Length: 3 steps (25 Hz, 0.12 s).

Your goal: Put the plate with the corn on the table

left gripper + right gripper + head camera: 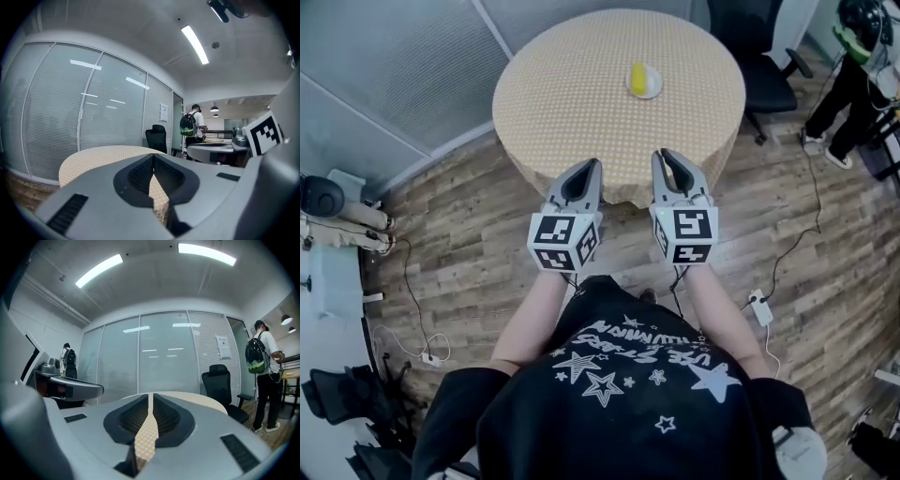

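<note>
Round desk (572, 112) at twelve o'clock, carrying plate (651, 90) with corn (637, 75): task seemingly done. Left tool (591, 166), right tool (666, 155) at six o'clock, both closed, empty.

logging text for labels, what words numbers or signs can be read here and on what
No text here reads clearly.
On the black shirt: print, upside down to the camera, too blurred to quote.
On the glass wall: a notice, too small to read.
On the left gripper and right gripper: marker cubes with black and white squares, no letters.
</note>
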{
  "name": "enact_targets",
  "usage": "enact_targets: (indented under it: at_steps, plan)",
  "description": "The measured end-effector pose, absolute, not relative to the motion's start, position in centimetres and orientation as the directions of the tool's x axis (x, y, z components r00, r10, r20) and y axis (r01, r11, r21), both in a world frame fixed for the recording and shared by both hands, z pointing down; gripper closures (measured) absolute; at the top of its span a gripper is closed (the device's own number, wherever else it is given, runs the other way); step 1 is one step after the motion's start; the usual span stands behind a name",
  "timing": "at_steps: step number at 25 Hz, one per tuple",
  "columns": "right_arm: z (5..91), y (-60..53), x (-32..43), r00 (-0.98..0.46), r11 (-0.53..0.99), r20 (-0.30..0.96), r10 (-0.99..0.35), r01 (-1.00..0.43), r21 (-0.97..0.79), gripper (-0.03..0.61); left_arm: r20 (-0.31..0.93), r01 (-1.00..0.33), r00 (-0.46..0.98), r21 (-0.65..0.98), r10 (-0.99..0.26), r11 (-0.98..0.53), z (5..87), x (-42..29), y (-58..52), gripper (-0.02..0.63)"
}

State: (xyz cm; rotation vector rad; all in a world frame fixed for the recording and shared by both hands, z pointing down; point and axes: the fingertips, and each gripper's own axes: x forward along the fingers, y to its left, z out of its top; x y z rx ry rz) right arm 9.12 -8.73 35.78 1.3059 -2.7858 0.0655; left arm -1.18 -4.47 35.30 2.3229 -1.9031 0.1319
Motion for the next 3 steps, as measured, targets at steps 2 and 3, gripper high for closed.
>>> enact_targets:
  at_steps: [2, 3]
  plan:
    - [35.89, -8.70, 9.05, -0.638, 0.639, 0.080, -0.766, -0.769, -0.015, 0.529, 0.153, -0.977, 0.211, 0.054, -0.966, -0.205, 35.50, -1.02, -4.35, 0.609]
    - [35.93, -8.71, 9.02, -0.638, 0.638, 0.081, -0.766, -0.769, -0.018, 0.529, 0.153, -0.976, 0.217, 0.057, -0.964, -0.211, 35.61, -0.91, -4.29, 0.609]
